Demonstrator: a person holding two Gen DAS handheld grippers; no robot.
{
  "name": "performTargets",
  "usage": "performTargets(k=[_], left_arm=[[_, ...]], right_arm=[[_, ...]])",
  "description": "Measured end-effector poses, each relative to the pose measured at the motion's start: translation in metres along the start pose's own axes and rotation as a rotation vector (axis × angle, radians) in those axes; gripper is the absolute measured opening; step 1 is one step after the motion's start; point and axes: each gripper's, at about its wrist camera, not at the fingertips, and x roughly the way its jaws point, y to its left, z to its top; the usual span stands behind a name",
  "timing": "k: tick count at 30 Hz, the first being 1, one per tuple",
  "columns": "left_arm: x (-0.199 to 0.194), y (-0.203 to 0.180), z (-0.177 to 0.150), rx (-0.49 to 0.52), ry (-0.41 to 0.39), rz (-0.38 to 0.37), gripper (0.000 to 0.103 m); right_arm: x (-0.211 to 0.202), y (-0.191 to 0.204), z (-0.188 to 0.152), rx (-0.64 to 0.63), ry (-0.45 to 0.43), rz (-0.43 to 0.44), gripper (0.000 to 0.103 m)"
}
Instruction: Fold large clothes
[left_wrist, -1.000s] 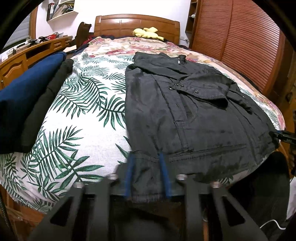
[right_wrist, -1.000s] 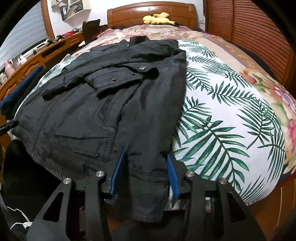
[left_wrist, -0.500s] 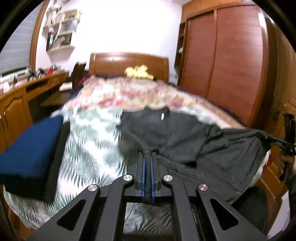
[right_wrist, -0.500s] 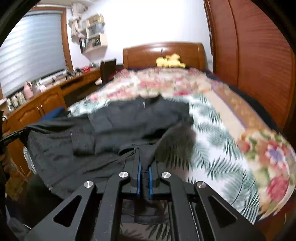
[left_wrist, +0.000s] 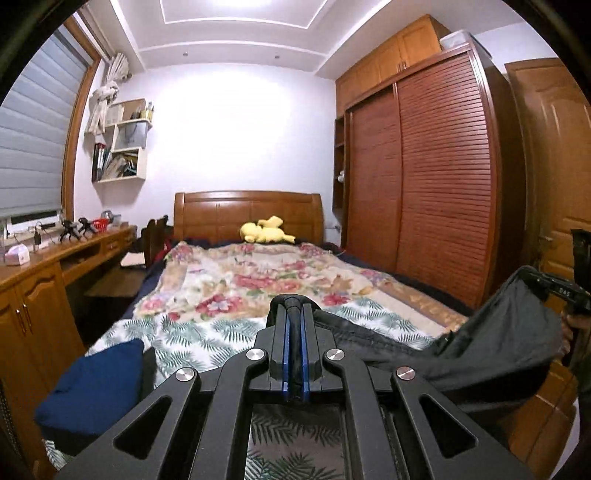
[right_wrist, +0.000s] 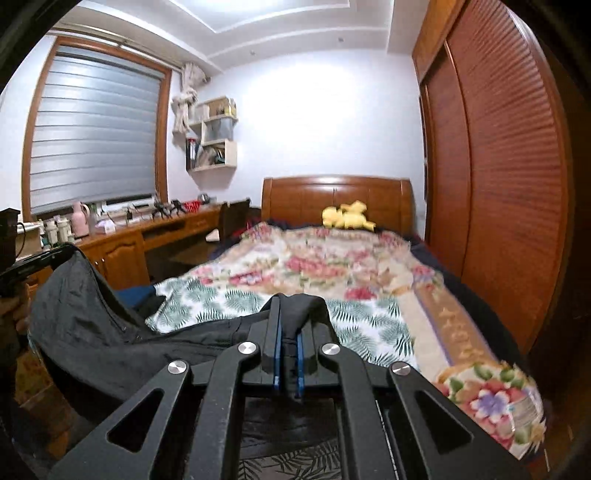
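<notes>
A black jacket (left_wrist: 491, 350) hangs lifted above the foot of the bed, stretched between both grippers. My left gripper (left_wrist: 294, 314) is shut on one hem corner of the jacket. My right gripper (right_wrist: 288, 314) is shut on the other hem corner, with fabric (right_wrist: 306, 306) bunched over its tips. In the right wrist view the jacket (right_wrist: 85, 325) sags to the left toward the left gripper (right_wrist: 40, 258). In the left wrist view the right gripper (left_wrist: 554, 291) shows at the far right edge, holding the jacket.
The bed (left_wrist: 258, 280) has a leaf and flower print cover. A folded blue garment (left_wrist: 92, 387) on a black one lies at its left edge. A yellow plush toy (left_wrist: 267, 230) sits by the headboard. A wooden desk (left_wrist: 55, 266) runs along the left, a wardrobe (left_wrist: 436, 184) along the right.
Both grippers closed on the jacket's hem corners and rose, lifting the lower part of the jacket off the bed. The views have tilted up from the bedspread to the room.
</notes>
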Motion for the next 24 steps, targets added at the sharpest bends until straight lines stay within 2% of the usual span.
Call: performTargets(k=[2, 4, 9, 12, 17, 21, 24], left_arm=[[0.000, 0.000, -0.006, -0.001, 0.006, 0.012, 0.004], [0.014, -0.003, -0.020, -0.006, 0.039, 0.018, 0.005], [0.075, 0.009, -0.067, -0.052, 0.184, 0.020, 0.005], [0.109, 0.017, -0.083, -0.066, 0.231, 0.043, 0.005], [0.157, 0.024, -0.078, -0.069, 0.253, 0.086, 0.005], [0.187, 0.022, -0.067, -0.067, 0.231, 0.106, 0.005], [0.214, 0.015, -0.071, -0.068, 0.233, 0.076, 0.005]], right_arm=[[-0.005, 0.000, -0.002, -0.002, -0.007, -0.001, 0.006], [0.001, 0.001, -0.012, -0.021, 0.025, -0.007, 0.006], [0.064, 0.000, -0.075, -0.031, 0.208, 0.019, 0.006], [0.106, -0.016, -0.104, 0.030, 0.253, 0.033, 0.006], [0.153, -0.052, -0.110, 0.104, 0.249, -0.008, 0.006], [0.195, -0.084, -0.099, 0.128, 0.242, -0.063, 0.006], [0.227, -0.105, -0.090, 0.156, 0.235, -0.073, 0.006]])
